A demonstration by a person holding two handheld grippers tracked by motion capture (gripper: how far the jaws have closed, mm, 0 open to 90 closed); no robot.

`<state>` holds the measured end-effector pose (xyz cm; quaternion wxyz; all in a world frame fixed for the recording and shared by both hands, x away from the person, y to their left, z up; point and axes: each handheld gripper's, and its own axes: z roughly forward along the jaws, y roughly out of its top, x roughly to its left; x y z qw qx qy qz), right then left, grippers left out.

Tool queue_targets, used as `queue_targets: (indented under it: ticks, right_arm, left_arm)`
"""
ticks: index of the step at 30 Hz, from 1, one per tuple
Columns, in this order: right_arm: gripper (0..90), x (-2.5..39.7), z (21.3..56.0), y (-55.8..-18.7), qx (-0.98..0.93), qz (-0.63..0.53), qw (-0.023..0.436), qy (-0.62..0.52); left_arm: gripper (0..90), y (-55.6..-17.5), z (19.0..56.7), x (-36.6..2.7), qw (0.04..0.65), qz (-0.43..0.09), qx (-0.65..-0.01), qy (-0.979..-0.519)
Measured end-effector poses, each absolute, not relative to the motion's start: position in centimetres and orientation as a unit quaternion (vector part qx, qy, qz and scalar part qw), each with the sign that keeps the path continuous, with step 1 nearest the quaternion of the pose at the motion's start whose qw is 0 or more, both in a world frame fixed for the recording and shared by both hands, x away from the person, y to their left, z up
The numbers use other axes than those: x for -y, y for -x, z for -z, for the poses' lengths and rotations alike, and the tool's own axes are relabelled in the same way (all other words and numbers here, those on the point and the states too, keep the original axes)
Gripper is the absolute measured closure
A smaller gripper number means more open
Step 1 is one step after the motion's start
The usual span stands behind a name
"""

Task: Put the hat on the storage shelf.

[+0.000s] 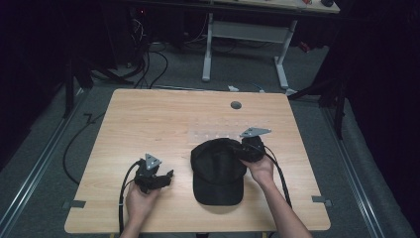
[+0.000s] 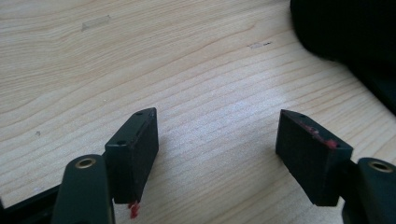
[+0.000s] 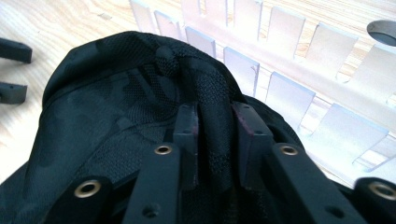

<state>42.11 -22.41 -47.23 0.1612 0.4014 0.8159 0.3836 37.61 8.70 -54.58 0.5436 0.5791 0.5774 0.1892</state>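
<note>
Black cap sits centre-frame on the wooden worktop, its crown pinched by the right claw (clear slotted rack just behind). Left claw gapes empty, lower left.

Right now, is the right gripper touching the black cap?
Touching. The right gripper view shows the right gripper closed on a fold of the black cap, mesh fabric pinched between its jaws. In the high view it sits at the cap's back edge.

Cap mid table, L gripper left of it, R gripper on cap's far-right edge
</note>
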Motion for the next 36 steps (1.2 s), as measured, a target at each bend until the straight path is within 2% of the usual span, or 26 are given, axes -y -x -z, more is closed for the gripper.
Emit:
queue_targets:
  ticks: [9, 36]
  right_arm:
    - [83.1, 22.6, 47.0, -41.3, -0.825, -0.398, 0.143, -0.375]
    - [84.3, 24.4, 43.6, -38.5, -0.795, -0.48, 0.122, -0.35]
  left_arm:
    - [30.1, -37.6, 54.6, -8.7, 0.543, -0.19, -0.577, -0.579]
    - [30.9, -37.6, 54.6, -8.6, 0.541, -0.193, -0.576, -0.581]
